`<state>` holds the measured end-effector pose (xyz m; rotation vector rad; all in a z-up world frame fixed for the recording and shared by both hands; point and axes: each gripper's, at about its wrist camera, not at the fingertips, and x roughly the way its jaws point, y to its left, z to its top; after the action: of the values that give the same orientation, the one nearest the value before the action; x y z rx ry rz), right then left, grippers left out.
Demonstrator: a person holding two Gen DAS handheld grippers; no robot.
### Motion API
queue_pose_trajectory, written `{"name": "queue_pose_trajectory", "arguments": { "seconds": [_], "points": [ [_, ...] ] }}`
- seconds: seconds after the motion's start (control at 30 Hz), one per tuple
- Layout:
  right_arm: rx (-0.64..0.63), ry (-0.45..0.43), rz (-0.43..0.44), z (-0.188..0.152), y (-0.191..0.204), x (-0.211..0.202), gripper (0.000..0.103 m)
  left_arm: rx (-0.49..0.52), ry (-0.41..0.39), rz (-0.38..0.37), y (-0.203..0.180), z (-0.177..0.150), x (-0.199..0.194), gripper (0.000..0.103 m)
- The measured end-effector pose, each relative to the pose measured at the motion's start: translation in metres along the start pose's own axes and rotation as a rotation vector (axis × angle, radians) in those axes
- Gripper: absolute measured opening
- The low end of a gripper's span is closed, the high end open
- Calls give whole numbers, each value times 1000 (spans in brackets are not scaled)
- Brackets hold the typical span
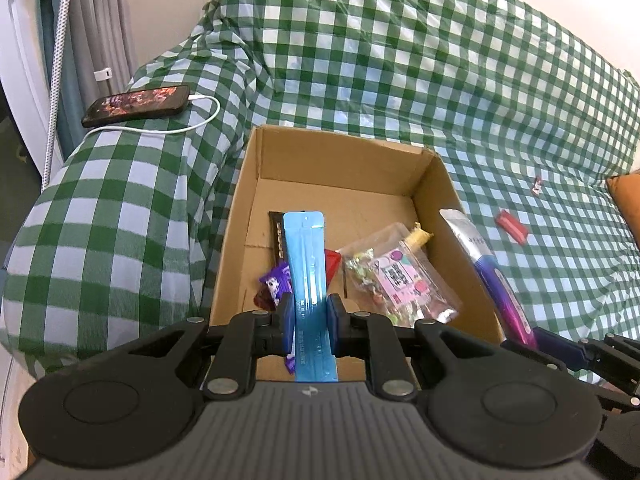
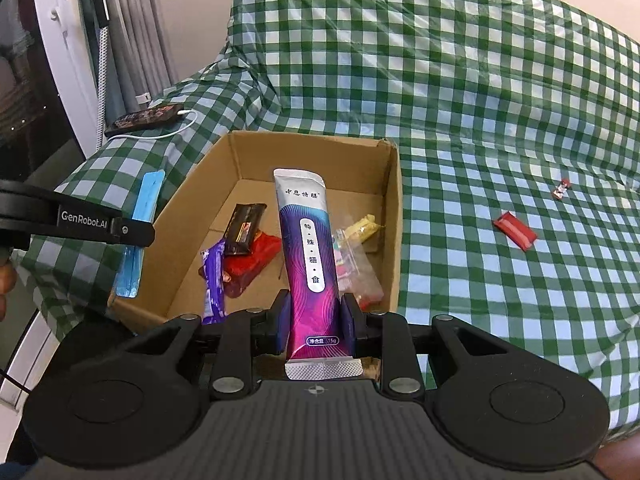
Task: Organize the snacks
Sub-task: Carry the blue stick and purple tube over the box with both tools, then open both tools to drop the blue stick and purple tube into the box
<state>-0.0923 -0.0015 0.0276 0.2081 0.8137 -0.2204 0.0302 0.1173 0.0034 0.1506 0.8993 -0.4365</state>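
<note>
Holding a stick pack in each tool, you have both poised at the cardboard box (image 1: 352, 168) on the green checked cloth (image 1: 500, 100). Your left gripper (image 1: 310, 320) is clamped on the blue stick pack (image 1: 306, 256), which stands up toward twelve o'clock over the box's near wall. Your right gripper (image 2: 316, 322) is clamped on the purple and silver stick pack (image 2: 310, 248), also upright, above the box's near edge.

Inside the box lie a dark bar wrapper (image 2: 244, 230), a red packet (image 2: 254, 262), a purple candy wrapper (image 2: 214, 280) and a clear bag of sweets (image 1: 394, 276).

Out on the cloth, at three o'clock from the box, a red wrapped snack (image 2: 515, 231) lies well apart; a tiny candy (image 2: 561, 189) sits beyond it at about one o'clock. At ten o'clock from the box a phone (image 1: 138, 104) rests on its white cable (image 1: 176, 130).
</note>
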Motion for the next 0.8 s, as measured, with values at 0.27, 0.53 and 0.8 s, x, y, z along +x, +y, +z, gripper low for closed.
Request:
{"name": "queue_pose_trajectory", "arguments": {
  "seconds": [0.27, 0.53, 0.8],
  "points": [
    [5, 29, 7, 14, -2, 29, 28, 10, 25, 12, 0, 17, 28, 18],
    [15, 63, 6, 23, -9, 62, 28, 27, 63, 19, -3, 28, 61, 18],
    [31, 86, -4, 32, -14, 92, 29, 40, 92, 42, -5, 41, 97, 18]
  ]
}}
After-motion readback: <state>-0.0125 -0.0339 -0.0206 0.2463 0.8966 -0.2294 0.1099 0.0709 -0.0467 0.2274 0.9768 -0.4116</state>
